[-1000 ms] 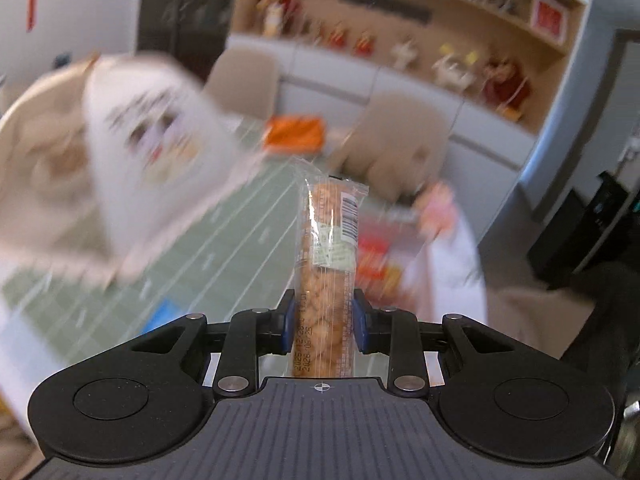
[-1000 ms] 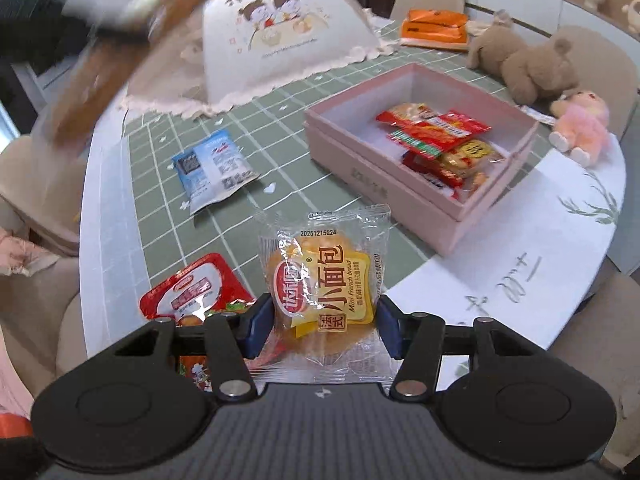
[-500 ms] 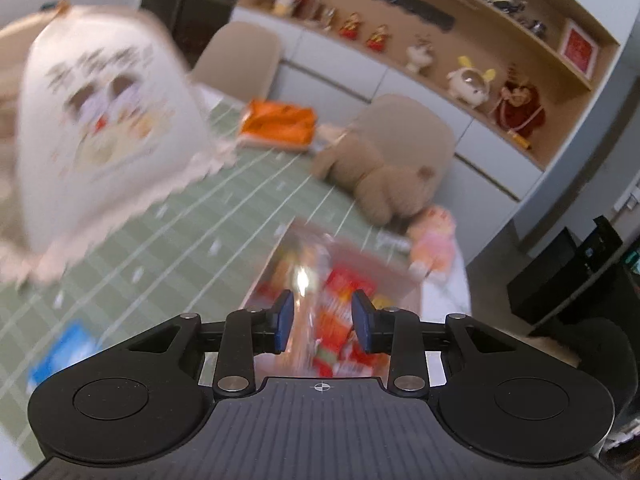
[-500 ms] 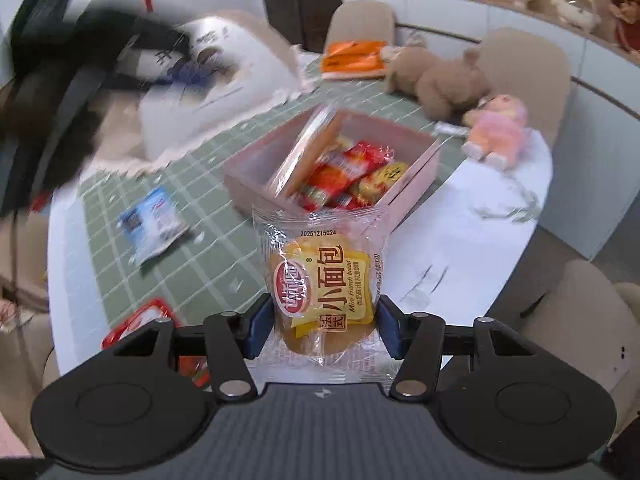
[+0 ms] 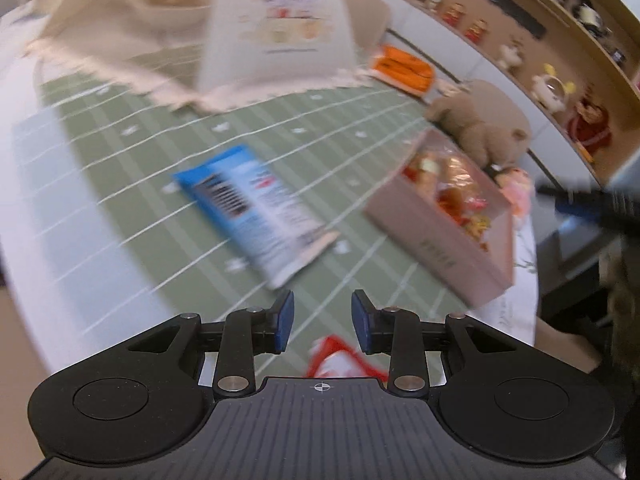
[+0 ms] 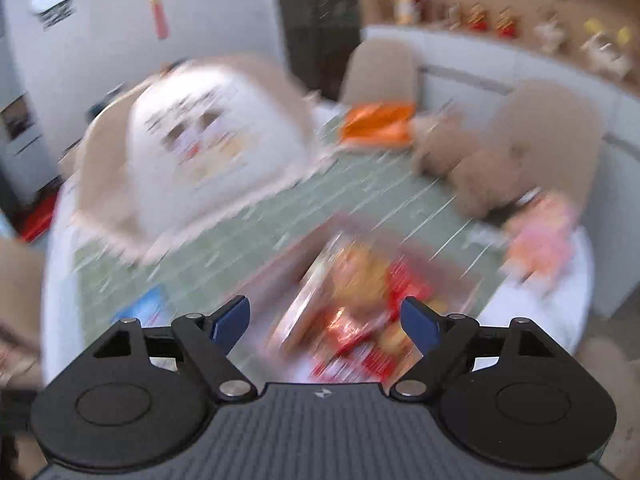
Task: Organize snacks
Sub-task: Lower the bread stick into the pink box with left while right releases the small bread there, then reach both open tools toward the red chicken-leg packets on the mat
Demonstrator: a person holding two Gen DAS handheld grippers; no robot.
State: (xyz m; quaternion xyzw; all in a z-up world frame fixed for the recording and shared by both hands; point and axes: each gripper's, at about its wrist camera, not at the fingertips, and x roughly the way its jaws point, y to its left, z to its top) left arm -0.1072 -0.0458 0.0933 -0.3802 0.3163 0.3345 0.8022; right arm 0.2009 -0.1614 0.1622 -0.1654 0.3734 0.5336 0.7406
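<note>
Hovering over the green checked tablecloth (image 5: 132, 184), the left gripper (image 5: 322, 322) has its blue-padded jaws apart with nothing between them. Ahead of the jaws and slightly to their left lies a blue-and-white snack packet (image 5: 256, 204), flat on the cloth and blurred. Directly below the gap, close to the gripper body, a corner of a red-and-white wrapper (image 5: 340, 360) shows. Farther ahead and to the right of the jaws sits the pink box (image 5: 440, 244) with snacks inside it — their kinds cannot be read through the blur. Beyond the packet stands a white mesh food cover (image 5: 280, 28) with a lace edge, and past the box a brown plush bear (image 5: 476, 128).

The right gripper (image 6: 324, 322) has its jaws spread wide, holding nothing. Left of them, a bit of the blue packet (image 6: 148, 308) shows on the cloth. Straight ahead, between and just beyond the fingertips, the box's heap of red and yellow snack wrappers (image 6: 356, 304) is smeared by motion — whether any wrapper touches the pads cannot be told. Right of the jaws sits a pink plush toy (image 6: 540, 236).
</note>
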